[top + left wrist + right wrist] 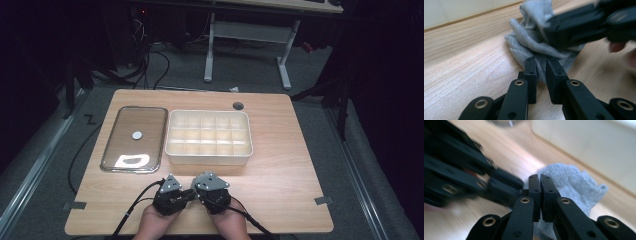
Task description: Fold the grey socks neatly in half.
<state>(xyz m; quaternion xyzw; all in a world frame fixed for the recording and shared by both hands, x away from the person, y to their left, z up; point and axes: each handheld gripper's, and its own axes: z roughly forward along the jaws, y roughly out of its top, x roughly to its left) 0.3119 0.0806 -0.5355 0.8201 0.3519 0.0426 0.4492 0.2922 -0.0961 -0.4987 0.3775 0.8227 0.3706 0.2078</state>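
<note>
Both grippers, left (pixel 541 72) and right (pixel 540 185), pinch the grey cloth (pixel 534 37) at the table's (pixel 280 165) 6 o'clock edge, where opposing pulls might slip one thin grip.

grey cloth (pixel 534 42) partly hidden behind blurred right claw (pixel 584 25)

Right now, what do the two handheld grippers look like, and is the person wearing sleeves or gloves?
Both the left gripper and the right gripper are black, each topped by a grey three-cornered plate and trailing a black cable. Up close, the flat rectangular jaws ride on black link arms with brass-coloured pivot rings. The hands and wrists are bare: no gloves or sleeves visible.
</note>
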